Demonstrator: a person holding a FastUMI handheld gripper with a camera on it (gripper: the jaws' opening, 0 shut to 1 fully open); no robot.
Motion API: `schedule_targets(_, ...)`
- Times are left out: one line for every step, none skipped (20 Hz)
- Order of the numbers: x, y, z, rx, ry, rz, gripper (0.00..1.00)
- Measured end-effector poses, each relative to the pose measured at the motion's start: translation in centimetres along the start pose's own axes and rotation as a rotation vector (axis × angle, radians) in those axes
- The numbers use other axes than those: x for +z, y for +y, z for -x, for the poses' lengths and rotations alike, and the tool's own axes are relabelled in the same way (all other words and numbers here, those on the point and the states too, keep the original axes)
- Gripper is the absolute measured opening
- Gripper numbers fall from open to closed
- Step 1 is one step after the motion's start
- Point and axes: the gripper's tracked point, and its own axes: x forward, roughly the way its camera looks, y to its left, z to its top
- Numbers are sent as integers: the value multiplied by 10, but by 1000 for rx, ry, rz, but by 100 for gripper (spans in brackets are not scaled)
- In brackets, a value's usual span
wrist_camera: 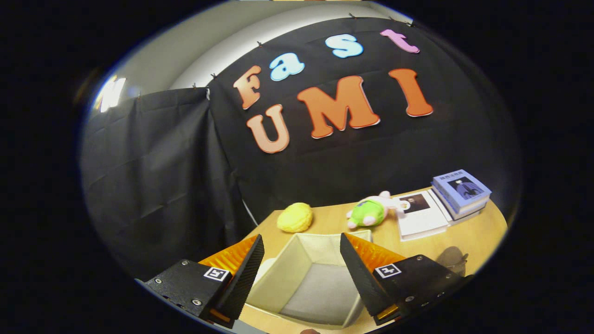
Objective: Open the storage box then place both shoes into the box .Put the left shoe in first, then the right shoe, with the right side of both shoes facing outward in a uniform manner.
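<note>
A cream storage box [278, 283] stands open on the wooden table [473, 239], its grey inside bare. My gripper [301, 248] hangs above it, open, with nothing between the fingers; the box's open top shows in the gap between them. The left finger [248, 273] is over the box's left wall and the right finger [359, 273] over its right wall. At the left finger's inner side a small bit of white shows, too hidden to identify.
Beyond the box lie a yellow plush [295, 217] and a green-and-pink plush toy [371, 212]. Right of them are a white booklet [420, 215] and a stack of blue-covered books [459, 192]. Black cloth walls the booth behind and to the left.
</note>
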Motion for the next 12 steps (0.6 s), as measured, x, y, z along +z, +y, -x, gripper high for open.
schedule_targets(-3, -18, 4, -41, -3, 8, 98)
schedule_targets(-9, -37, 7, -86, -4, 14, 98)
schedule_targets(-14, -54, 12, -124, -4, 18, 98)
schedule_targets(-21, -70, 15, -160, 0, 21, 98)
schedule_targets(-28, -83, 18, -186, 9, 20, 98)
schedule_targets(-37, -94, 22, -206, 20, 13, 98)
schedule_targets(-44, -105, 25, -224, 30, 3, 98)
schedule_targets(-52, -113, 28, -246, 39, -4, 98)
schedule_targets(-59, -123, 29, -267, 47, -4, 98)
schedule_targets(-67, -131, 30, -287, 56, 1, 98)
schedule_targets(-74, -136, 30, -301, 68, 5, 98)
schedule_targets(-83, -140, 31, -312, 87, 3, 98)
